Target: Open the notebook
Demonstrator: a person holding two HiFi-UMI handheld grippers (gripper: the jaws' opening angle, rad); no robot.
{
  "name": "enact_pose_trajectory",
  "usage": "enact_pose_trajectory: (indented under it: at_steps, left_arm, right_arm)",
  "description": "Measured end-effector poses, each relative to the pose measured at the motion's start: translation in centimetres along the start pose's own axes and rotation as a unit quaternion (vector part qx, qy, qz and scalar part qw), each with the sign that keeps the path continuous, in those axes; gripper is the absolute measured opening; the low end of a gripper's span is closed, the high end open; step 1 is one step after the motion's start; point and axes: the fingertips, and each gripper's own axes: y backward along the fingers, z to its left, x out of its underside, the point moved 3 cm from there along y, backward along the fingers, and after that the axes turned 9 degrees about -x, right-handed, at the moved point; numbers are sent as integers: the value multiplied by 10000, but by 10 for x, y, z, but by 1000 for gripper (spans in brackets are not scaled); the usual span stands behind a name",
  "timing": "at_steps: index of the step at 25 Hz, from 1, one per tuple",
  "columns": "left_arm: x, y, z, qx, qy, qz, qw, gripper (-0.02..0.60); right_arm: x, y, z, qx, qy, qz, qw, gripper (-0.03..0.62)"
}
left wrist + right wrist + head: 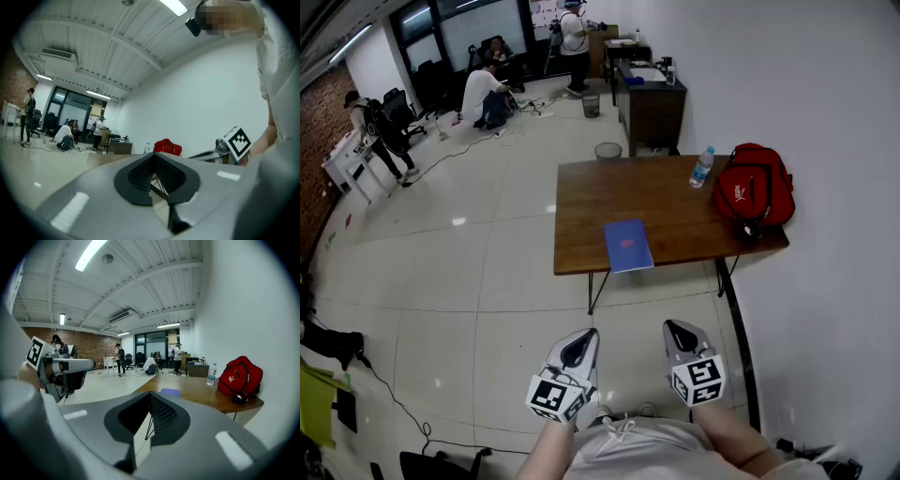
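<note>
The blue notebook (628, 246) lies closed at the front edge of the bench (591, 202), near the middle. A red backpack (755, 190) sits at the right end, with a water bottle (701, 167) just beside it. The left claw (584, 339) and right claw (677, 330) hover well apart from the bench, each with its jaw tips pressed together, gripping nothing

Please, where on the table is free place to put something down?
The left part of the table is bare, from its left edge to the blue notebook at the near edge. The strip between the notebook and the water bottle is also free. The right end is crowded: the red backpack fills it, with the bottle close beside it.
</note>
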Motion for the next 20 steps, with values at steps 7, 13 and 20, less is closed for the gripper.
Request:
enact_pose_trajectory:
  at_steps: [7,13,20]
  left_arm:
    - [4,16,26,-90,-42,-11,10000,6]
    - [1,27,63,-95,34,-57,9999,6]
    - [20,21,94,-131,250,187,9994,6]
  right_arm:
    - [4,-20,15,55,-92,54,9999,6]
    - [-4,-40,28,322,-217,7,9992,6]
    - [11,-62,22,553,-389,311,9972,6]
